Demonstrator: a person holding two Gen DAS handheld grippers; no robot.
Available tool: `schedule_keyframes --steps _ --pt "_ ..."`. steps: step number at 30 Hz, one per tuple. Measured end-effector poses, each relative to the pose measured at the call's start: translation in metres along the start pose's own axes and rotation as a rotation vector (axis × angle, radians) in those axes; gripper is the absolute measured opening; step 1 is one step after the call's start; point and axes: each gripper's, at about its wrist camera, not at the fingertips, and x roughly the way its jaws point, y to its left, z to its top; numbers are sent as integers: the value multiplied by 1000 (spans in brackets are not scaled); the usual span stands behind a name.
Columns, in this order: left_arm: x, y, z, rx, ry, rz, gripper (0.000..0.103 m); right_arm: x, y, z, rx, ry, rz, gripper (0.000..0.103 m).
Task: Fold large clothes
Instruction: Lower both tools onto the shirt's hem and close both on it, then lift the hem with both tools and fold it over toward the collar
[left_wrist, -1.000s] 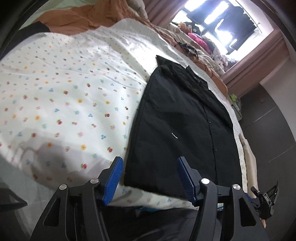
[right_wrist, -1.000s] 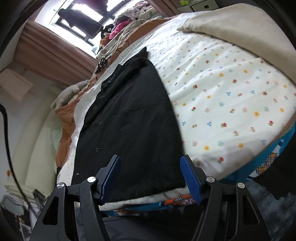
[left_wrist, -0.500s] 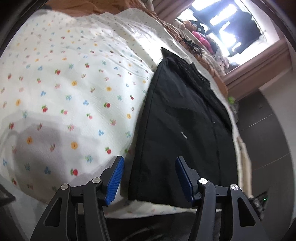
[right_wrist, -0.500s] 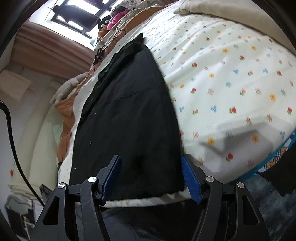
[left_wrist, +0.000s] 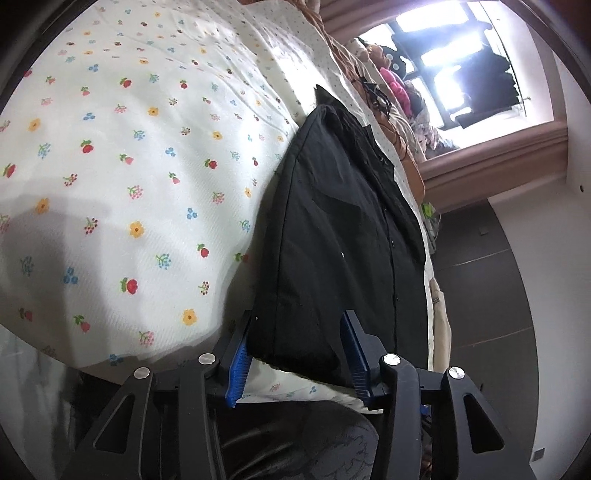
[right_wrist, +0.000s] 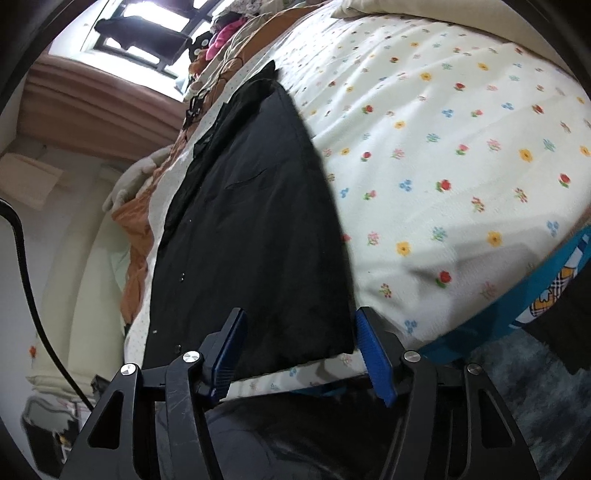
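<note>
**Both claws at the hem of the black shirt**

My left claw (left_wrist: 297, 349) sits low at the near edge of the bed (left_wrist: 110, 166), its blue pads either side of the near left corner of the black shirt (left_wrist: 332, 240). The jaws are closing, the cloth between them, but I cannot tell that the pads press it yet. My right claw (right_wrist: 301, 345) straddles the near right corner of the same shirt (right_wrist: 251, 229); its jaws are closing too, the right pad just outside the hem edge. The shirt lies flat and folded narrow on the floral sheet (right_wrist: 443, 147), buttons up, collar at the far end. Beyond it an orange blanket (right_wrist: 136, 236) is bunched, then piled clothes (left_wrist: 395, 88) below the bright window (left_wrist: 461, 66).
</note>
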Motion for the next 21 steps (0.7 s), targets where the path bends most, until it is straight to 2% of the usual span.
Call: schedule_keyframes --steps 3,7,9,11,13,15,16,18,21 --pt "3 -4 1 9 -3 14 48 1 -4 -3 7 3 26 62" --pt "10 -6 6 13 -4 27 46 4 -15 -9 74 2 129 62" --pt "14 -6 9 10 -7 30 45 5 -15 -8 81 -13 153 62" --pt "18 -5 11 1 -16 34 40 7 -10 -6 81 -34 180 62" --pt "20 -3 12 -22 -28 43 30 12 -5 -4 82 -44 175 61" --pt "19 -3 12 -39 -35 49 18 19 -3 -1 115 -46 159 38" --pt "17 -6 12 -36 -41 49 16 22 -4 1 139 -40 153 13" --pt "8 -14 12 -15 -70 41 13 17 -3 2 174 -64 156 13" --pt "-8 -32 11 25 -113 10 11 0 16 1 111 -119 154 10"
